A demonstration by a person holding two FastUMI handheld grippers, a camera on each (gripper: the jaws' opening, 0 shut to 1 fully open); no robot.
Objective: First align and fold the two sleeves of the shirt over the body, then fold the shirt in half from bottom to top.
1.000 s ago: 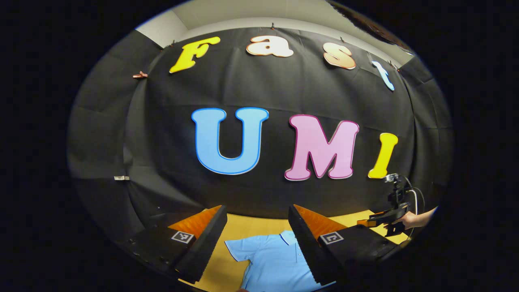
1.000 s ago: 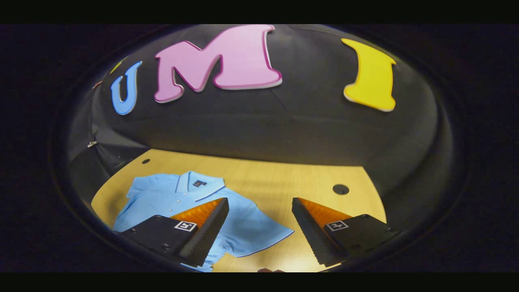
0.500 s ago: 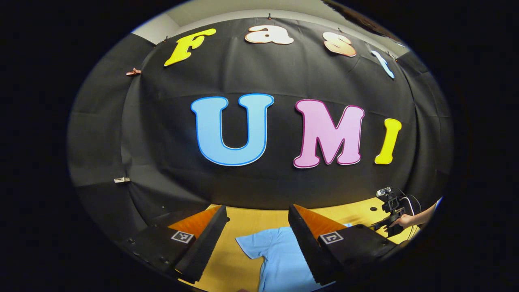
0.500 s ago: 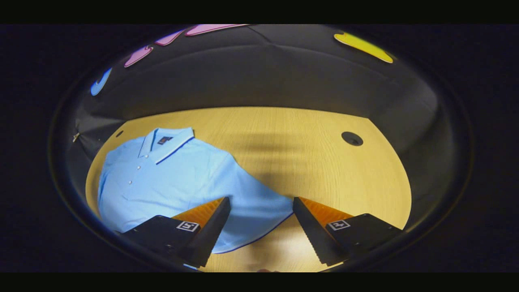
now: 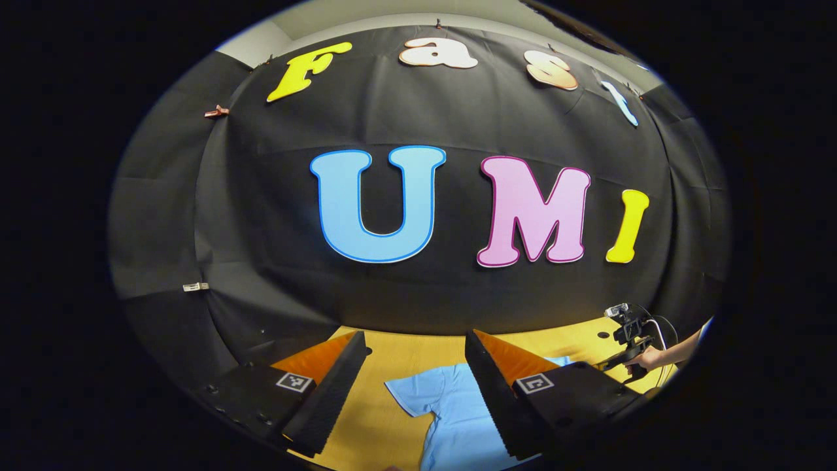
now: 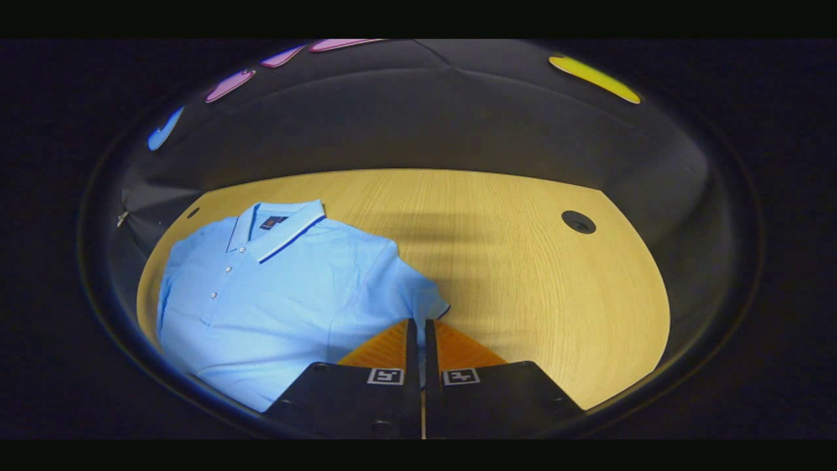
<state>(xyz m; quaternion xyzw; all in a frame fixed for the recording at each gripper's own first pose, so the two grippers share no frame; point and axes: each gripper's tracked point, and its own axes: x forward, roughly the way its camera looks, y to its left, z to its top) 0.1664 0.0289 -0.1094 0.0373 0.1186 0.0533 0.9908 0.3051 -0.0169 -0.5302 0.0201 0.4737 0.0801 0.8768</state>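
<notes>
We count one blue shirt flat on one table; right gripper jaws pinching its sleeve; left gripper jaws wide, above the table

Cloth shirt on wood-grain desk.
Soft matt knit with fine weave, flat collar, small glossy buttons; pale, smooth, matt wood-look top with straight grain and dark round grommet hole. Ridged, saw-toothed inner faces on fingers; matt black casing behind. Matt black cloth wall, faintly creased.
</notes>
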